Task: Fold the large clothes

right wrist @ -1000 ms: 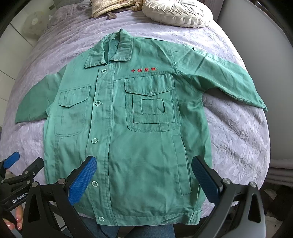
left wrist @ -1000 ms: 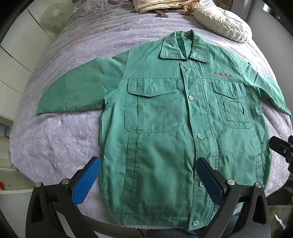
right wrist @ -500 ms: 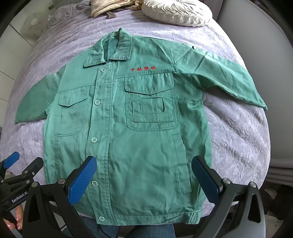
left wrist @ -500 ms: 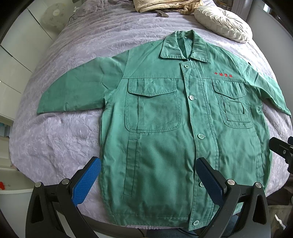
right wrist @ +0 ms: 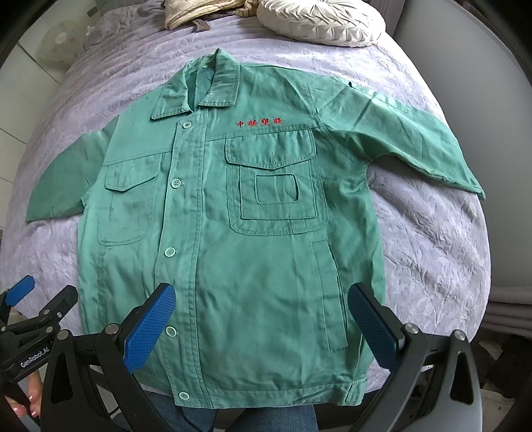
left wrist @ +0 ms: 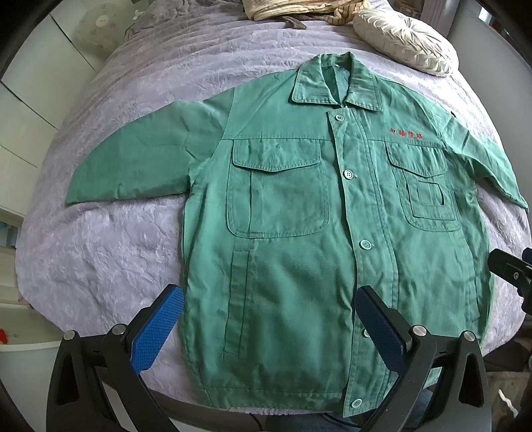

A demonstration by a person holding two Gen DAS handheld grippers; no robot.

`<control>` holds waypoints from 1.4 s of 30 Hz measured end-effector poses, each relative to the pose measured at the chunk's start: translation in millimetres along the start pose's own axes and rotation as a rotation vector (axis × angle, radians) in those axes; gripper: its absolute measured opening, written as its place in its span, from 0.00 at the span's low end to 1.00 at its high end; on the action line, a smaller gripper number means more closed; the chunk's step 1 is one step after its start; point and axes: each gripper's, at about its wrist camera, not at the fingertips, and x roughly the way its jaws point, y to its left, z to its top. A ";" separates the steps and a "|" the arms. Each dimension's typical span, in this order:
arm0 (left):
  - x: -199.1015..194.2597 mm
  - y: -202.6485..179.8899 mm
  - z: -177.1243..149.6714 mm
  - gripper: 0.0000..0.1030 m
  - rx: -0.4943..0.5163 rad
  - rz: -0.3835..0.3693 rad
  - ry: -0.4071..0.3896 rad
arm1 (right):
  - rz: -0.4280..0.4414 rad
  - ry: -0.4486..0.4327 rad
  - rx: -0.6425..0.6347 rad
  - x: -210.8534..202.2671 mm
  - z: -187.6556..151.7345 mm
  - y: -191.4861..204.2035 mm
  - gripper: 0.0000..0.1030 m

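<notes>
A green work jacket (left wrist: pixel 299 232) (right wrist: pixel 239 232) lies flat and buttoned, front up, on a lilac bedspread (left wrist: pixel 109 239), collar away from me and both sleeves spread out sideways. Red embroidered characters (right wrist: pixel 259 122) sit above one chest pocket. My left gripper (left wrist: pixel 266 329) hovers open above the hem, blue pads wide apart, nothing between them. My right gripper (right wrist: pixel 262 322) is likewise open over the lower hem, and it holds nothing. The left gripper's tip (right wrist: pixel 36 299) shows at the left edge of the right wrist view.
A white round pleated cushion (right wrist: pixel 319 20) and a beige striped bundle of cloth (left wrist: pixel 299 8) lie at the head of the bed. White cupboards (left wrist: pixel 20 109) stand on the left, a grey wall (right wrist: pixel 492 83) on the right. Denim-clad legs (right wrist: pixel 259 415) are at the bed's near edge.
</notes>
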 end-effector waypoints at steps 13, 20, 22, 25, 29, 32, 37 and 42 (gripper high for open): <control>13.5 25.0 -2.2 1.00 -0.065 0.014 0.005 | 0.000 0.041 0.016 11.7 1.3 6.5 1.00; 37.3 70.7 -4.0 1.00 -0.145 -0.035 0.035 | 0.067 0.063 0.029 29.7 4.5 24.2 1.00; 44.9 86.9 -4.1 1.00 -0.163 -0.034 0.038 | 0.101 0.065 0.029 36.2 5.0 33.6 1.00; 59.6 118.5 -1.1 1.00 -0.213 -0.051 0.038 | 0.105 0.074 0.017 48.9 5.6 56.1 1.00; 84.5 175.6 12.0 1.00 -0.313 -0.112 -0.001 | 0.152 0.157 -0.038 75.7 6.6 93.8 1.00; 106.4 220.6 29.2 1.00 -0.391 -0.138 -0.046 | 0.170 0.185 -0.097 93.7 5.9 125.5 1.00; 159.2 281.8 59.9 1.00 -0.527 -0.219 -0.103 | 0.192 0.168 -0.191 109.3 4.7 167.9 1.00; 210.6 312.6 77.1 1.00 -0.675 -0.361 -0.093 | 0.218 0.192 -0.227 127.1 4.9 192.4 1.00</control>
